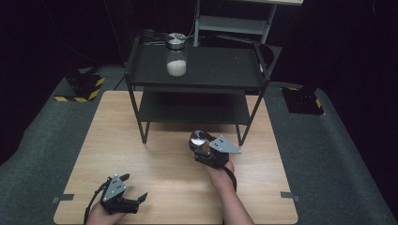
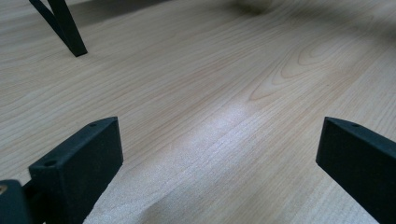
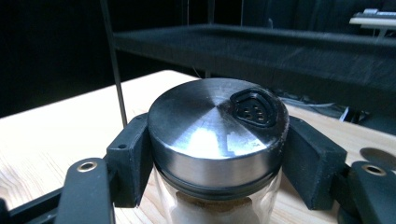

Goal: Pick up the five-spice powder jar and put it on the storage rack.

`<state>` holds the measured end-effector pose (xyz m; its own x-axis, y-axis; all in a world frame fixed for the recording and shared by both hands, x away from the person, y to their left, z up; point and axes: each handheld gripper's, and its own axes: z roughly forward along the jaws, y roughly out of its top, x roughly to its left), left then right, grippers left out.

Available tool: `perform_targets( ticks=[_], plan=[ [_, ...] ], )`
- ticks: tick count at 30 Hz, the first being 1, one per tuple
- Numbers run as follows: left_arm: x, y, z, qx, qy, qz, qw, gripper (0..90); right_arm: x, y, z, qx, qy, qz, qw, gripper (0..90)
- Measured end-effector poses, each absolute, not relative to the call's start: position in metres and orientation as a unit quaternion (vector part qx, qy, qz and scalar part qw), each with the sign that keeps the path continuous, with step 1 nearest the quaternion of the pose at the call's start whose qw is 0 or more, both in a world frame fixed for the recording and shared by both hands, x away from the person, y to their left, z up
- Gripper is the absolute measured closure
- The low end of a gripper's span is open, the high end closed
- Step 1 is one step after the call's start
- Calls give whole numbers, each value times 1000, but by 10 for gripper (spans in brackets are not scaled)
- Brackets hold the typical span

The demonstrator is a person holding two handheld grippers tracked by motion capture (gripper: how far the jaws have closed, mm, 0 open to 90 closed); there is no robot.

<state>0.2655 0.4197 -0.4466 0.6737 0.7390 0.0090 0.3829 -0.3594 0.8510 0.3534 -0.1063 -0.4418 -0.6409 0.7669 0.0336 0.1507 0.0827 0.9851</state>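
The right gripper [image 3: 217,154] pinches a glass shaker [image 3: 217,140] under its round brushed-steel cap; the left gripper [image 2: 219,158] hangs spread over grainy wood table [image 2: 196,84].

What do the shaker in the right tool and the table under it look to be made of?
The shaker: its cap looks like brushed metal, with radial sheen and bright glare, and a dark, likely plastic, pour insert; the body looks like clear glass or plastic, with pale contents showing through. The table: light wood or wood-look laminate, with visible grain and a soft satin reflection.
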Motion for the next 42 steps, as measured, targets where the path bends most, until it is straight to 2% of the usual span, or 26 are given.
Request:
perform_targets(
  ticks=[23, 42],
  plan=[
    [267, 421, -446, 800, 351, 197, 445, 8, 311, -130, -394, 321, 659, 609, 303, 318],
    [267, 421, -446, 800, 351, 195, 446, 6, 298, -143, -351, 334, 638, 611, 328, 319]
  ],
)
